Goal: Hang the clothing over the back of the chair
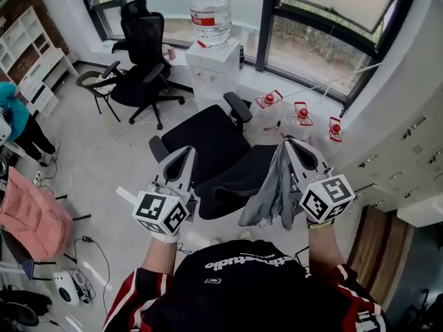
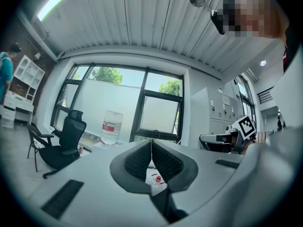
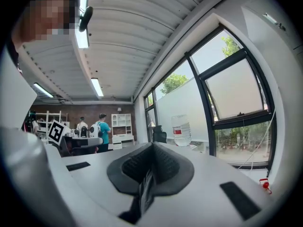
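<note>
A grey garment (image 1: 271, 194) hangs from my right gripper (image 1: 288, 144), whose jaws are shut on its top edge; a strip of the cloth (image 3: 144, 189) shows between the pads of the right gripper (image 3: 151, 149). The cloth dangles over the right side of a black office chair (image 1: 208, 140), just above its backrest (image 1: 239, 180). My left gripper (image 1: 187, 153) is held level over the chair's left side. In its own view the left gripper (image 2: 151, 149) is shut with nothing between its jaws. It does not touch the garment.
A second black chair (image 1: 142, 61) and a folding chair (image 1: 100, 85) stand at the back left. A water dispenser (image 1: 211, 64) stands by the window. Empty jugs with red caps (image 1: 302, 116) lie on the floor at right. Pink cloth (image 1: 28, 216) lies at left, with a person (image 1: 14, 116) beyond it.
</note>
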